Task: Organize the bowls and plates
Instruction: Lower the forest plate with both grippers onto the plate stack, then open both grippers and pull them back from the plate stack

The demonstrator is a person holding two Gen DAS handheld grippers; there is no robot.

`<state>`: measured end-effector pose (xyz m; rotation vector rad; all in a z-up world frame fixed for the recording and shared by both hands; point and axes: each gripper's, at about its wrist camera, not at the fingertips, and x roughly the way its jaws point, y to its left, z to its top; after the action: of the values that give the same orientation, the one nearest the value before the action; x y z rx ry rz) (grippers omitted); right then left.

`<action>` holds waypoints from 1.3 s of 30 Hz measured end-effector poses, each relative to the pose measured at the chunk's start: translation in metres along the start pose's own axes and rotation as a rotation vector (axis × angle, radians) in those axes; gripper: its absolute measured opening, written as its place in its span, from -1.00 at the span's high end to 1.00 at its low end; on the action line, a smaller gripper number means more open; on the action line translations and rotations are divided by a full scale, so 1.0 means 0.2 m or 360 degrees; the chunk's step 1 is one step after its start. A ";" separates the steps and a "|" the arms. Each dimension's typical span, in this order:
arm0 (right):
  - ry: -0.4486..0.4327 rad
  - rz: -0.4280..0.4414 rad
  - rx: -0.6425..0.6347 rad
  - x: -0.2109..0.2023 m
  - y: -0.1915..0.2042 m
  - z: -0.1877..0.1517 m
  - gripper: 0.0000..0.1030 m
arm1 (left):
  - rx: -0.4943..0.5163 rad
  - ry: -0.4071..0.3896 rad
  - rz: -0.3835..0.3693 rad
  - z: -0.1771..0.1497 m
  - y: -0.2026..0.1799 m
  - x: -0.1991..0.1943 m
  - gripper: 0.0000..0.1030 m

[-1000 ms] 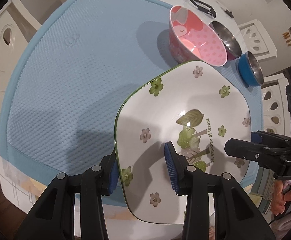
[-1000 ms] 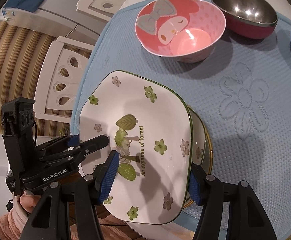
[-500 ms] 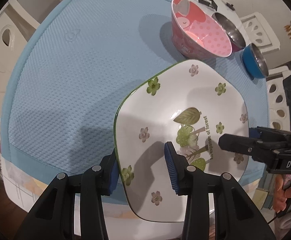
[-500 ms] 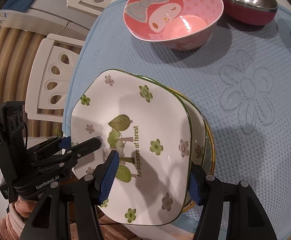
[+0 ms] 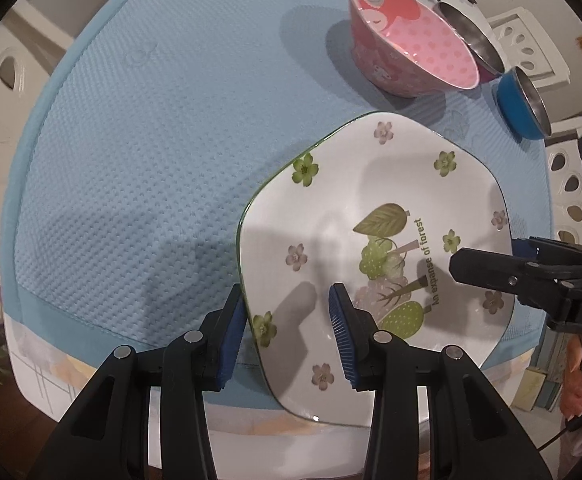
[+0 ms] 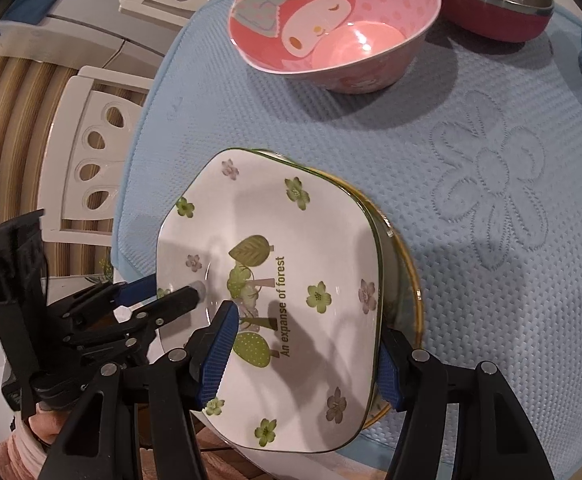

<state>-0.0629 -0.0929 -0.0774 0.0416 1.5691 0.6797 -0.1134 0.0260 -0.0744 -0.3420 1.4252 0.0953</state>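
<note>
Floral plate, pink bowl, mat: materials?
Floral plate: likely glazed ceramic, with glossy white surface and printed decals. Pink bowl: probably melamine or plastic, with thin rim, cartoon print and soft sheen. Mat: looks like fabric, matte with waffle texture.
</note>
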 end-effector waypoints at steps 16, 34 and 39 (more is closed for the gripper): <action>0.0033 -0.0031 0.0026 0.01 0.00 -0.01 -0.18 | 0.0033 0.0008 0.0041 -0.01 -0.01 0.01 0.27; 0.0086 -0.0053 0.0099 0.01 -0.01 -0.02 -0.19 | 0.0039 0.0020 0.0101 0.02 -0.08 0.04 0.25; 0.0102 -0.0043 0.0130 0.01 -0.02 -0.03 -0.19 | 0.0035 0.0029 0.0117 0.01 -0.11 0.05 0.25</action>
<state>-0.0677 -0.0980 -0.0809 0.0599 1.6557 0.6007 -0.1036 0.0052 -0.0794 -0.2729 1.4561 0.1364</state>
